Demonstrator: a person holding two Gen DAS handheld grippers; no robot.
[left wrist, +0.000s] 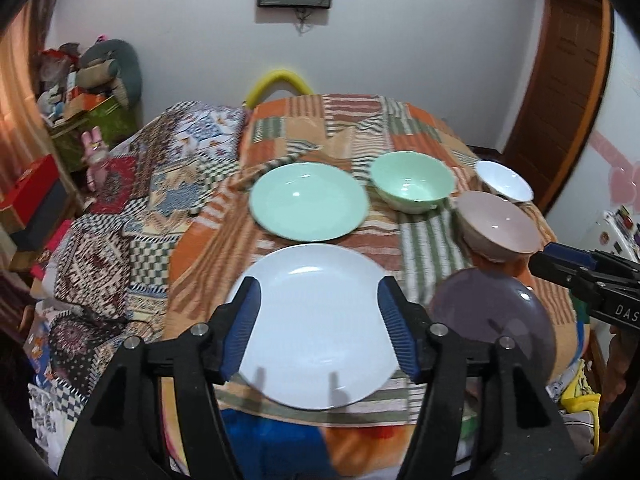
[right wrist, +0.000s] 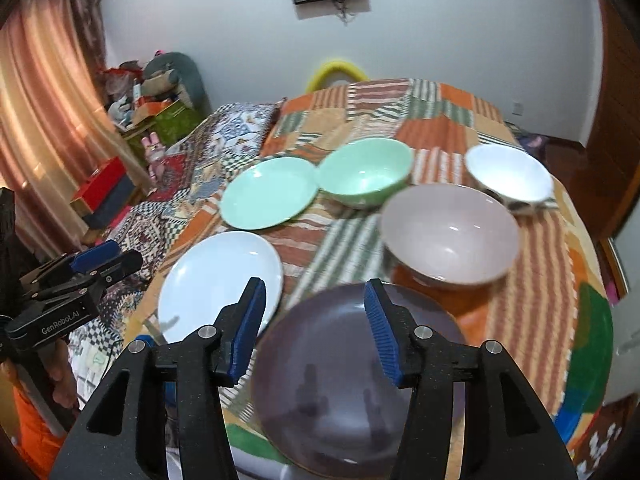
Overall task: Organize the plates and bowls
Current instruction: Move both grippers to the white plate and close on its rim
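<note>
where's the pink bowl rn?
The pink bowl sits right of centre on the patchwork cloth, between the purple plate nearer the camera and the white bowl behind it.

My right gripper (right wrist: 314, 320) hangs open over purple plate (right wrist: 340, 384) at bed's near edge. Pink bowl (right wrist: 450, 232) just behind, white plate (right wrist: 220, 280) left, green plate (right wrist: 268, 194), green bowl (right wrist: 366, 176), white bowl (right wrist: 508, 176) farther back.

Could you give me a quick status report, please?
Left gripper open above white plate. Right gripper open above purple plate. Nothing stacked; nothing blocking.
</note>
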